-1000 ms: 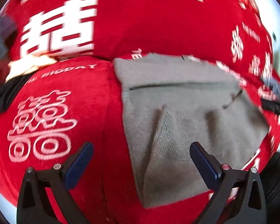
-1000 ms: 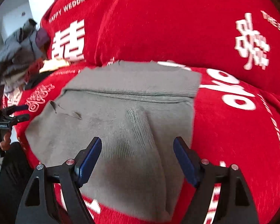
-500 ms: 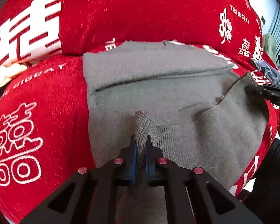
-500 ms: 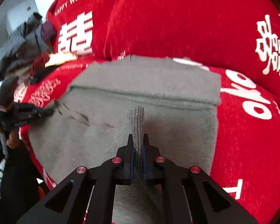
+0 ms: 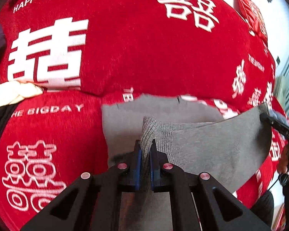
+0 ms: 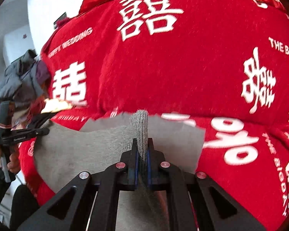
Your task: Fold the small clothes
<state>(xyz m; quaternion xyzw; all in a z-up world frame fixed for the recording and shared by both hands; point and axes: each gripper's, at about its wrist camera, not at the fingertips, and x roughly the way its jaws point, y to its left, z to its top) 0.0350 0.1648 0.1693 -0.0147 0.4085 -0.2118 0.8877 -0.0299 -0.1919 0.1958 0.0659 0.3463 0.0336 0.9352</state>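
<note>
The left gripper (image 5: 144,152) and right gripper (image 6: 142,150) each have jaws clenched on a ribbed hem corner of the grey knit garment (image 5: 212,146), whose far edge lies ahead on the red printed sofa cushion (image 5: 54,134).

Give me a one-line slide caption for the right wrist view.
Right hand-held gripper pinching a gray knit garment over a red wedding blanket.

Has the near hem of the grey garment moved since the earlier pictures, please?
Yes. The near hem, pinched by the left gripper and right gripper, has lifted off the red cover toward the printed backrest.
</note>
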